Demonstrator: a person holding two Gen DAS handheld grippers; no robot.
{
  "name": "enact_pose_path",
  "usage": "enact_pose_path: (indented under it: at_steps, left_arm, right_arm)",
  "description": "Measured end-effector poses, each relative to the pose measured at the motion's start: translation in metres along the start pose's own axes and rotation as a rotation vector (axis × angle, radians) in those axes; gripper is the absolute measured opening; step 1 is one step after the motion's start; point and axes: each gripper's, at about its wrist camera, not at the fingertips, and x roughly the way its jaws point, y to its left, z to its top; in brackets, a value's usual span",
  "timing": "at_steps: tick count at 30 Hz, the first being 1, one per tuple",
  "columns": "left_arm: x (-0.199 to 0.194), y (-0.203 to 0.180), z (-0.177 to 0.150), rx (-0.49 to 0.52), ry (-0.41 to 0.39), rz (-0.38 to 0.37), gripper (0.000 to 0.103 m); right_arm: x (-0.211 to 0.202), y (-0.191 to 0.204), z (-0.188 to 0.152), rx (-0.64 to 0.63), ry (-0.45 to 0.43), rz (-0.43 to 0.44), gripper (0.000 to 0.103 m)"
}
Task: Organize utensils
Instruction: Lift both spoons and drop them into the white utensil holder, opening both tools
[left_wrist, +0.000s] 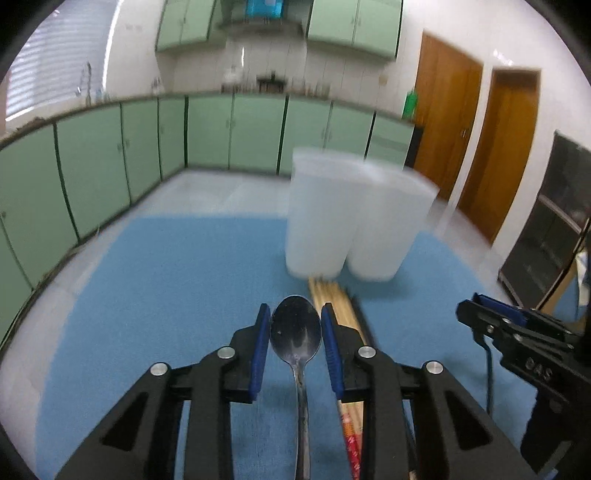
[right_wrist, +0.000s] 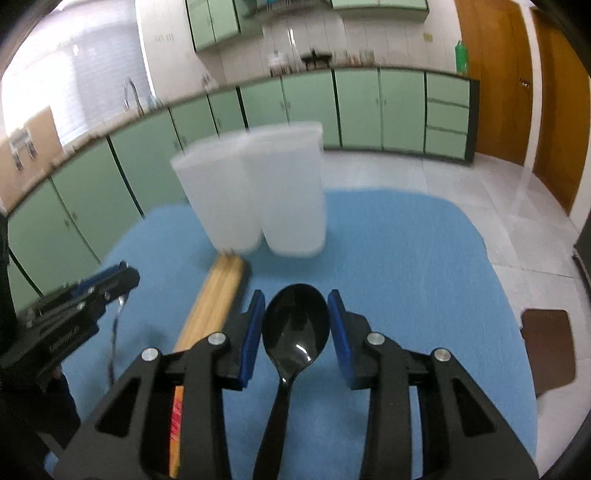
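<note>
My left gripper (left_wrist: 295, 317) is shut on the bowl of a metal spoon (left_wrist: 295, 334), whose handle runs back under the camera. My right gripper (right_wrist: 296, 306) is shut on the bowl of a black plastic spoon (right_wrist: 295, 326). Two translucent white cups (left_wrist: 351, 218) stand side by side on the blue mat (left_wrist: 166, 280), ahead of both grippers; they also show in the right wrist view (right_wrist: 258, 192). A bundle of wooden chopsticks (left_wrist: 334, 301) lies on the mat between the grippers, its tips near the cups; it also shows in the right wrist view (right_wrist: 214, 299).
The right gripper shows at the right edge of the left wrist view (left_wrist: 517, 332); the left gripper shows at the left of the right wrist view (right_wrist: 74, 306). A brown pad (right_wrist: 550, 350) lies off the mat's right side. Green cabinets (left_wrist: 110, 158) line the room.
</note>
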Motion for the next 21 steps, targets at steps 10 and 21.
enact_pose_path:
  at_steps: [10,21]
  left_arm:
    - [-0.029,-0.001,0.043,-0.003,-0.198,-0.065,0.028]
    - [-0.027,-0.009,0.151,-0.024,-0.405,-0.134,0.028]
  right_arm:
    - [-0.029,-0.011,0.060,-0.001,-0.235,0.088,0.034]
    - [-0.008,-0.025,0.160,0.010,-0.421,0.093,0.034]
